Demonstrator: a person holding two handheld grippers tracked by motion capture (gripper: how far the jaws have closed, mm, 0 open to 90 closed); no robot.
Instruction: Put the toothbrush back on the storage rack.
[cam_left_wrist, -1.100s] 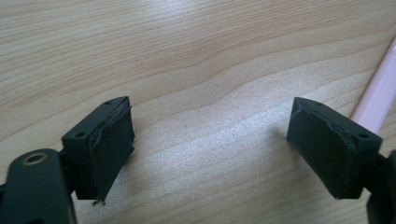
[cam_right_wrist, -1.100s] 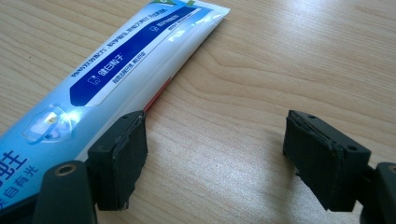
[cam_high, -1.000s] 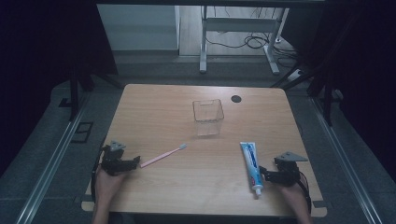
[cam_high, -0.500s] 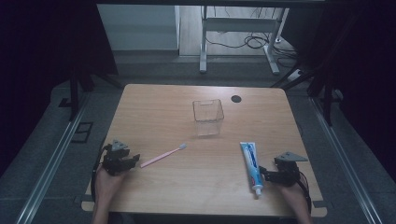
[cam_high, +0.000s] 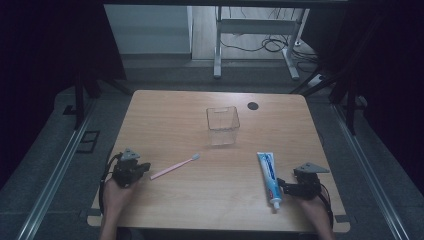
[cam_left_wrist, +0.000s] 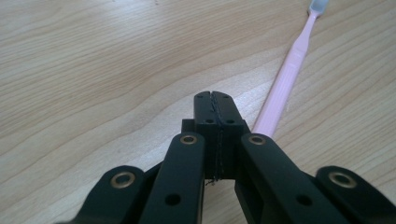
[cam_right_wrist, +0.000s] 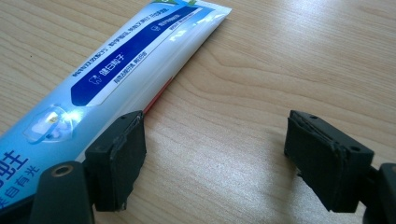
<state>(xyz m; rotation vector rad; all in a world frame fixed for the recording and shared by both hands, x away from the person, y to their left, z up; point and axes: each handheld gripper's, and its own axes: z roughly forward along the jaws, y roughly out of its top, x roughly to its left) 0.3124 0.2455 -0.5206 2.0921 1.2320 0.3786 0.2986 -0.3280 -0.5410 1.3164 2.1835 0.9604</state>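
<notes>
On the table (cam_high: 165, 115), the box (cam_high: 223, 125) stands at the middle, a little toward the far side. A disc (cam_high: 253, 105) lies behind it to the right, near the far edge. The toothbrush (cam_high: 175, 166) lies in front of the box to the left, slanting, with its head toward the box. The left gripper (cam_high: 145, 168) sits at the near left, just beside the brush's handle end. The tube (cam_high: 268, 176) lies in front of the box to the right, its cap toward the near edge. The right gripper (cam_high: 283, 186) sits at the near right, just to the right of the tube's cap end, well apart from the left gripper.
</notes>
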